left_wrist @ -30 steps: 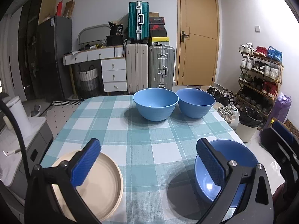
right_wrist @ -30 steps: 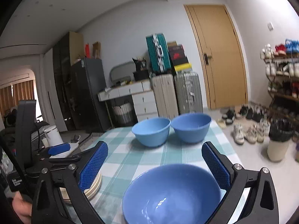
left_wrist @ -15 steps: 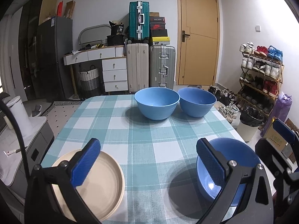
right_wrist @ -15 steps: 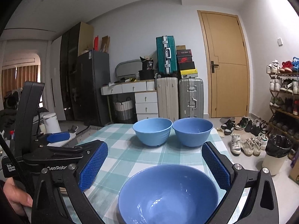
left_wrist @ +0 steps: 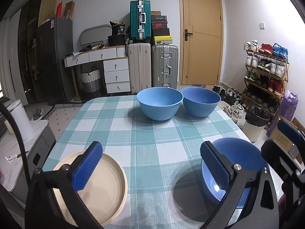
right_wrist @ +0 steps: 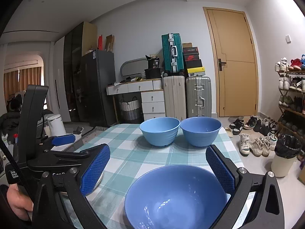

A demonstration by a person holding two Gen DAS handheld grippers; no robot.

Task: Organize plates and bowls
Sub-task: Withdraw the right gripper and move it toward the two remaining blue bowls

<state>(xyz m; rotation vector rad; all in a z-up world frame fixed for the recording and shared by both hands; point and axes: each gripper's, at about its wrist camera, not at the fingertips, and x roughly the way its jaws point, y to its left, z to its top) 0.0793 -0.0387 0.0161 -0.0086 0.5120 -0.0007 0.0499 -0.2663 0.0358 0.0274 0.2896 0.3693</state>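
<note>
Both my grippers gape, empty; three bowls unstacked on the tabletop, plates probably stacked already.

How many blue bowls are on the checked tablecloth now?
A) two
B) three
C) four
B: two bowls stand side by side at the far end of the tablecloth, and a third bowl sits near the right gripper.

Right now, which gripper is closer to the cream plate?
Left. The left gripper hangs open with one finger over the cream plate; the right gripper is open above the near blue bowl.
</note>
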